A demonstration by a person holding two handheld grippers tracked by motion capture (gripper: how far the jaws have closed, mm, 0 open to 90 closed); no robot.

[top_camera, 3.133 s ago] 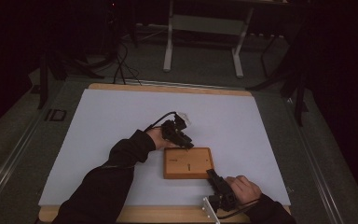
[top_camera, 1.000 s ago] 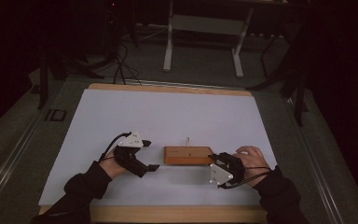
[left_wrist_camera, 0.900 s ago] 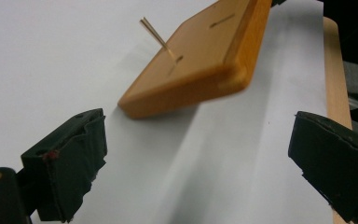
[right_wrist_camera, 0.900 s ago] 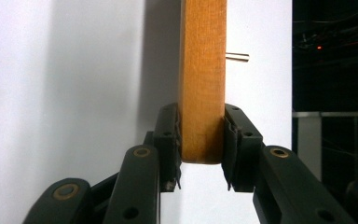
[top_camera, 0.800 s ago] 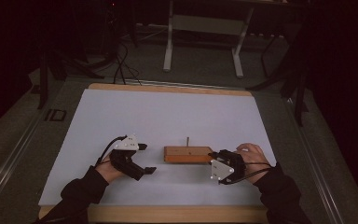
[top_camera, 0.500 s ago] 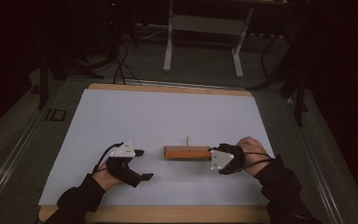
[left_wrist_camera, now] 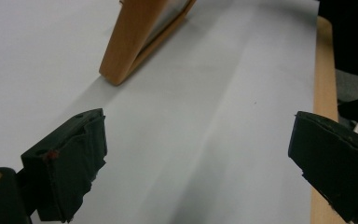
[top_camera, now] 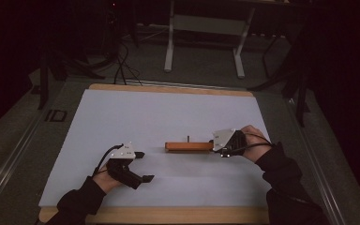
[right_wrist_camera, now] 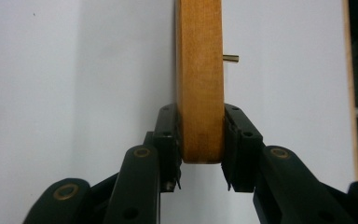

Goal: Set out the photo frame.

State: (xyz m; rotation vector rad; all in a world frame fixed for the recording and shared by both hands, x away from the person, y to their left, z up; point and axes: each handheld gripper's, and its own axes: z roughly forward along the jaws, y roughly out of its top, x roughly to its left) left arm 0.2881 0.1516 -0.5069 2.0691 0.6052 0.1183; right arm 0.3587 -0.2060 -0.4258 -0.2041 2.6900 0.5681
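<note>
A flat wooden board with a small metal peg shows edge-on over the middle of the white sheet. My right gripper is shut on its right end. In the right gripper view both pads clamp the board across its thickness, and the peg sticks out of one face. Whether the board touches the sheet I cannot tell. My left gripper rests on the sheet left of the board, apart from it. Its jaws stand wide open with nothing between them, and the board's near end lies ahead of this gripper.
The white sheet covers a wooden tabletop whose front edge runs along the bottom. Metal stand legs and cables sit on the dark floor beyond the table.
The board lay flat three seconds ago and now shows edge-on in the right gripper. Over the last second the right hand carried it up and away, and the left gripper drew back left.
</note>
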